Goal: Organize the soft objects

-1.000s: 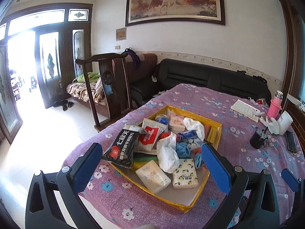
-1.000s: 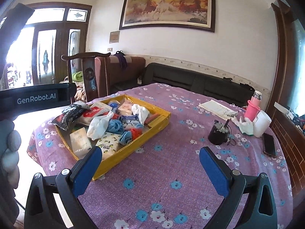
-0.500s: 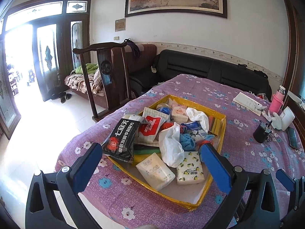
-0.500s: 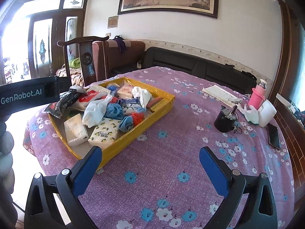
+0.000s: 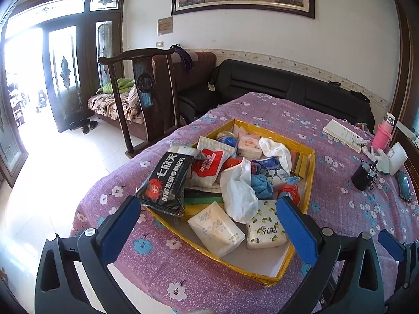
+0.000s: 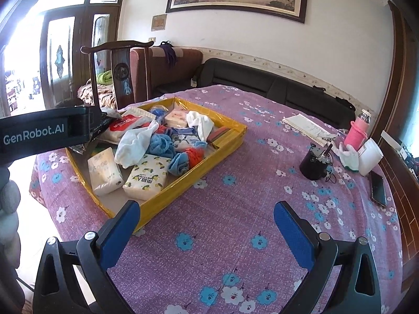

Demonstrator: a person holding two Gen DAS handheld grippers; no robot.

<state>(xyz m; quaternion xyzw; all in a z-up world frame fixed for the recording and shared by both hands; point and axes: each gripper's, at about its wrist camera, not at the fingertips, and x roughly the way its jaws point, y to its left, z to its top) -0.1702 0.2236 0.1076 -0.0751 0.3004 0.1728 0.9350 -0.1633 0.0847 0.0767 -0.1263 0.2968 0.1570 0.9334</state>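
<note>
While both my tongs hang above the table with its purple flowered cloth, neither touches anything. My left gripper is spread wide, its blue pads framing the near end of the yellow tray, and it holds nothing.

Going left to right through the tray from that view: a black packet leans over the left rim, partly outside. Beside it lies a white pouch with a red label. In front of that a white tissue pack lies flat, and just right of it a lemon-print pack. A white bag rests crumpled in the middle, touching a blue cloth and near an orange scrap. Further back sit a pink pack and a white cloth.

My right gripper is also spread wide and empty, over bare cloth just right of the tray's near corner. In its view the left tool's black body crosses the left edge.

Well right of the tray stand a black cup, a paper pad, a pink bottle, a white glove and a phone.
</note>
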